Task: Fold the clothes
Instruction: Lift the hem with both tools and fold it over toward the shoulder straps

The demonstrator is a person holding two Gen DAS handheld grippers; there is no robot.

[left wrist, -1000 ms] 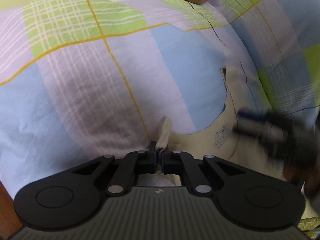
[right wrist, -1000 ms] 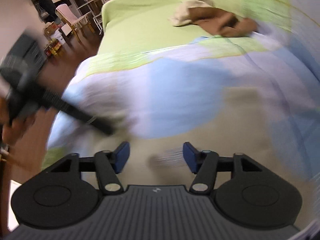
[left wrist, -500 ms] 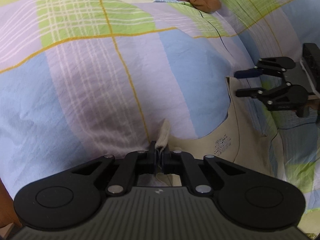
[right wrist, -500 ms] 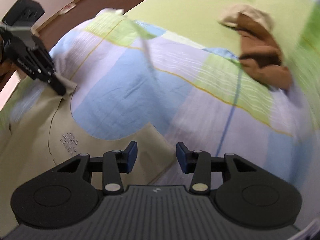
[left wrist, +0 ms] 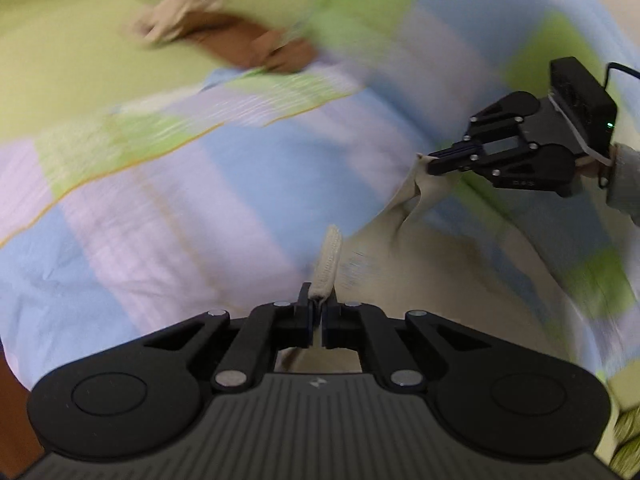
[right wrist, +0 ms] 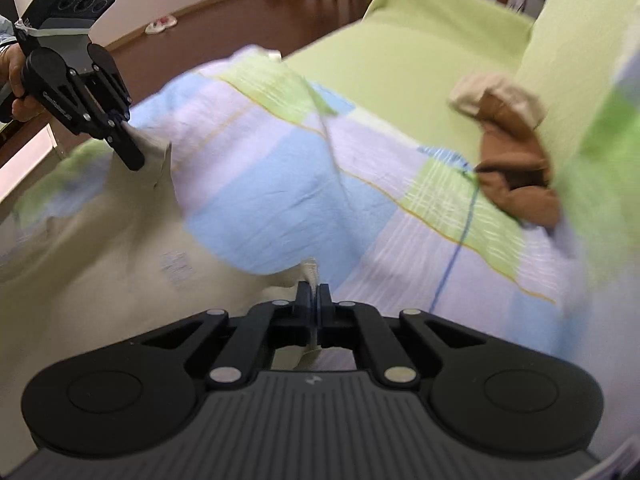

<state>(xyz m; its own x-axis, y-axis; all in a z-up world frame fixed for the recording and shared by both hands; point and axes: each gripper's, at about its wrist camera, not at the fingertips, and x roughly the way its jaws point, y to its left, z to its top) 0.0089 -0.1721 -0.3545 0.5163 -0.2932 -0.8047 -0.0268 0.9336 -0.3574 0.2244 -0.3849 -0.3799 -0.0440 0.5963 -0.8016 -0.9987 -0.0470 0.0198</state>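
A beige garment [left wrist: 400, 300] lies on a plaid quilt [left wrist: 200, 208] and is lifted at two points of its top edge. My left gripper [left wrist: 316, 308] is shut on a ribbed beige strap edge [left wrist: 330, 264]. In the right wrist view the left gripper [right wrist: 134, 162] pinches a raised corner of the garment [right wrist: 100, 248] at the upper left. My right gripper [right wrist: 314, 294] has its jaws closing tight on another beige edge. In the left wrist view the right gripper [left wrist: 434, 162] holds a peaked fold at the right. The neckline sags between the two grips.
The quilt [right wrist: 280, 184] covers a bed with a lime-green sheet [right wrist: 420, 40]. A crumpled brown and beige cloth [right wrist: 516, 168] lies beyond the quilt. Dark wooden floor [right wrist: 200, 12] lies past the bed's left edge. A hand [right wrist: 16, 68] grips the left tool.
The right gripper, open half a second ago, has shut on the garment's edge. Both grippers have risen, pulling the garment's top edge up off the quilt. The left grip is unchanged.
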